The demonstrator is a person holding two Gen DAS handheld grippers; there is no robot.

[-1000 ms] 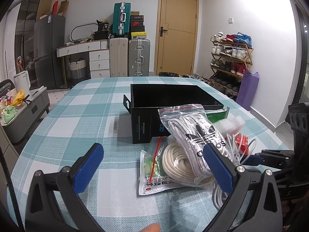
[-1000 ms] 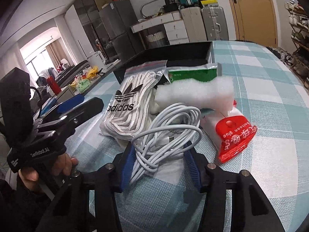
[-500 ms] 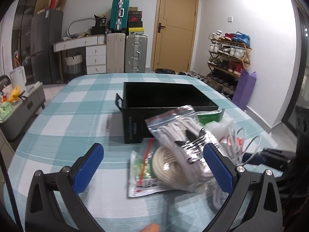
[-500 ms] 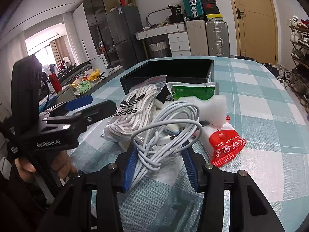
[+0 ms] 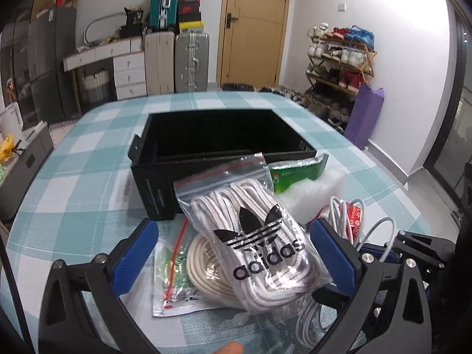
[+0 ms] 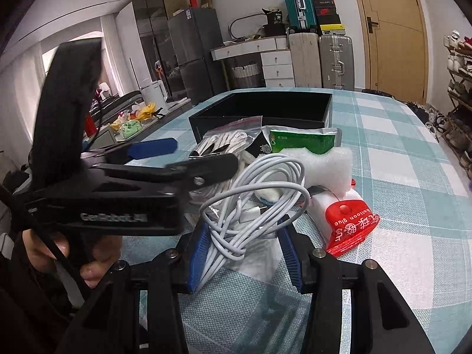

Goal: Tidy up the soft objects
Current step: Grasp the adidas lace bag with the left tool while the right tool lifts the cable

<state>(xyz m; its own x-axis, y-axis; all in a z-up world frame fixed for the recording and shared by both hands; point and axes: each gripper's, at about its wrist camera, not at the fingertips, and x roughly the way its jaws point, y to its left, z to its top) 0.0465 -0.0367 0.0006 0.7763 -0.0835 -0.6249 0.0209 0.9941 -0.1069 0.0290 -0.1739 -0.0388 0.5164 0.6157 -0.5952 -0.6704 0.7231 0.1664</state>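
Left gripper [image 5: 233,252] spread wide around adidas lace bag [image 5: 250,236], no contact visible.
Right gripper [image 6: 243,250] pinching white cable coil [image 6: 256,194], lifted above table [image 6: 398,159].
Black box [image 6: 262,109] just behind pile.
Cable light, floppy, loops snag; hold at bundled middle.
Bag film likely slippery: grip across bulk.

A teal-and-white checked table [image 5: 88,159] carries a black box [image 5: 153,183], bagged cords [image 5: 177,265], a red glue pack [image 6: 351,224] — all clustered close.

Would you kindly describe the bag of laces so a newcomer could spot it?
Find the black box on the checked table. Just in front of it, on the pile, lies the clear zip bag of white laces. It alone bears a black adidas logo.
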